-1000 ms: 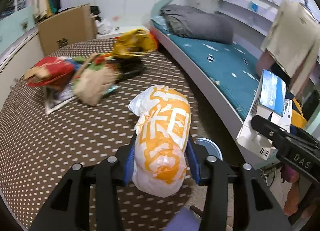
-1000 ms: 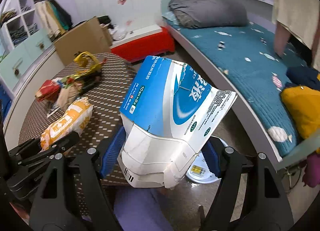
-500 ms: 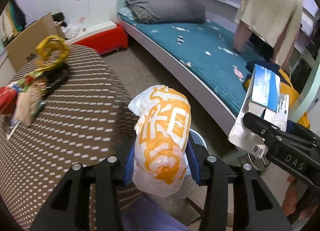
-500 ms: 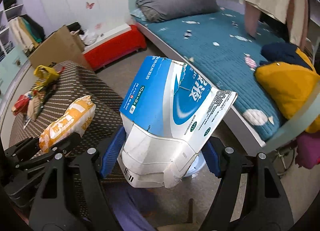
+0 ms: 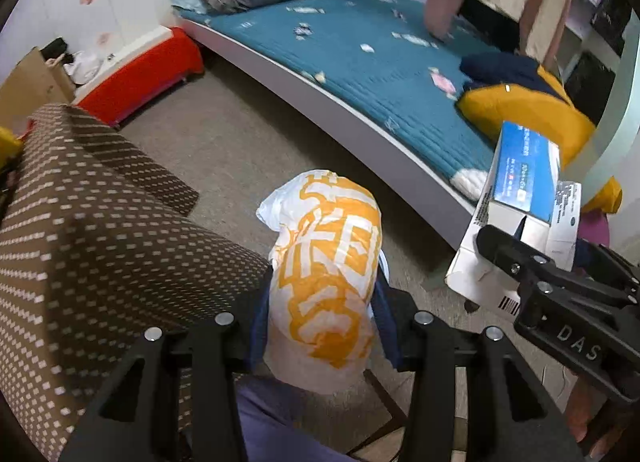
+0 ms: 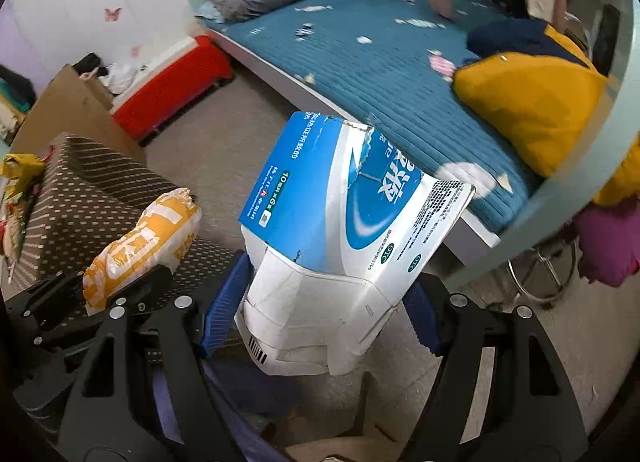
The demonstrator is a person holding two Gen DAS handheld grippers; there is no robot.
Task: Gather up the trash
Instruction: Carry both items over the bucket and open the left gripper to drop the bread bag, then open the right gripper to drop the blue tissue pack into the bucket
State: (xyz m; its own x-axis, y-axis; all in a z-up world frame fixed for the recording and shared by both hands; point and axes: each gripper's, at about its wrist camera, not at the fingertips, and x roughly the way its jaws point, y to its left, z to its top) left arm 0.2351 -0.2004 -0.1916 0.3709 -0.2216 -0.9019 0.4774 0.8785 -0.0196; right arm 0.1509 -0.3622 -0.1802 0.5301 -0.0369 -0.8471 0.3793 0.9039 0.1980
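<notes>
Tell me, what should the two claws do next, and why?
Probably carry on toward a bin, which isn't in view. The left claw is shut on an orange-and-white bag, the right claw on a blue-and-white carton, both above the floor beside the dotted table.

Left gripper (image 5: 322,326): black angular frame, silver screws, blue ribbed pads (image 5: 259,322). Right gripper (image 6: 320,314): identical build, white "DAS" lettering on its side.
</notes>
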